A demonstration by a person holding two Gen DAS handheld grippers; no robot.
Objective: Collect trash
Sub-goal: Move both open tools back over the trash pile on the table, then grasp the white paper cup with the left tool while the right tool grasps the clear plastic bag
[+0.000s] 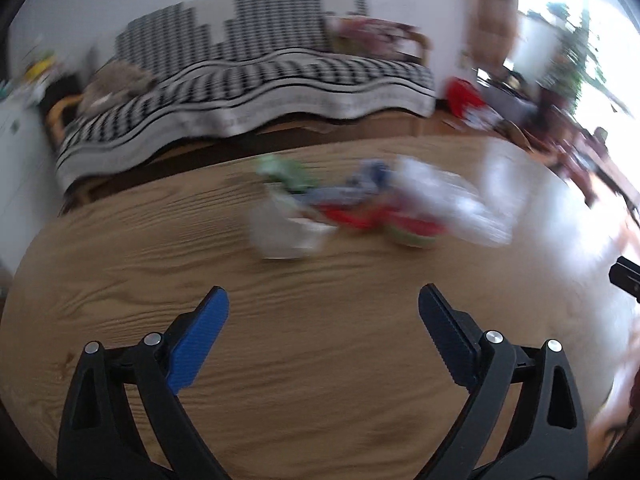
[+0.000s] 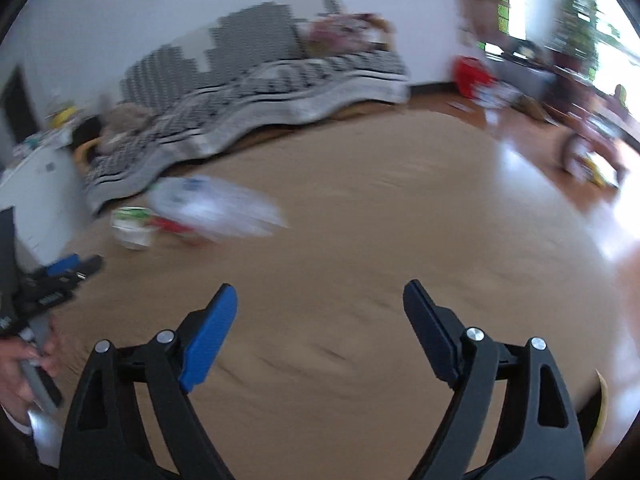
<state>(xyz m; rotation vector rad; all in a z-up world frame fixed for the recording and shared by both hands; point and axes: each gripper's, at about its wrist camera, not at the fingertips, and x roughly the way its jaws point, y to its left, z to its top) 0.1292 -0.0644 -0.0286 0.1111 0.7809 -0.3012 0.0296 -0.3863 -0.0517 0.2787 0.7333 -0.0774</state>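
Observation:
A blurred heap of trash lies on the round wooden table [image 1: 120,272]: a white paper cup [image 1: 280,232], clear plastic packaging [image 1: 448,204], a red and green scrap [image 1: 412,230] and a blue and grey wrapper [image 1: 360,188]. My left gripper [image 1: 323,300] hangs open above bare wood, short of the heap. In the right wrist view the same cup [image 2: 134,230] and clear plastic [image 2: 224,208] lie far to the left on the table [image 2: 360,220]. My right gripper [image 2: 320,294] is open over bare table with nothing between its fingers. The left gripper [image 2: 60,276] shows at that view's left edge, held by a hand [image 2: 20,364].
Behind the table stands a sofa [image 1: 260,80] under a black and white patterned blanket. A white cabinet [image 1: 16,160] is at the left. A red object [image 1: 462,94] and clutter lie on the floor at the right, by a bright window [image 1: 580,40].

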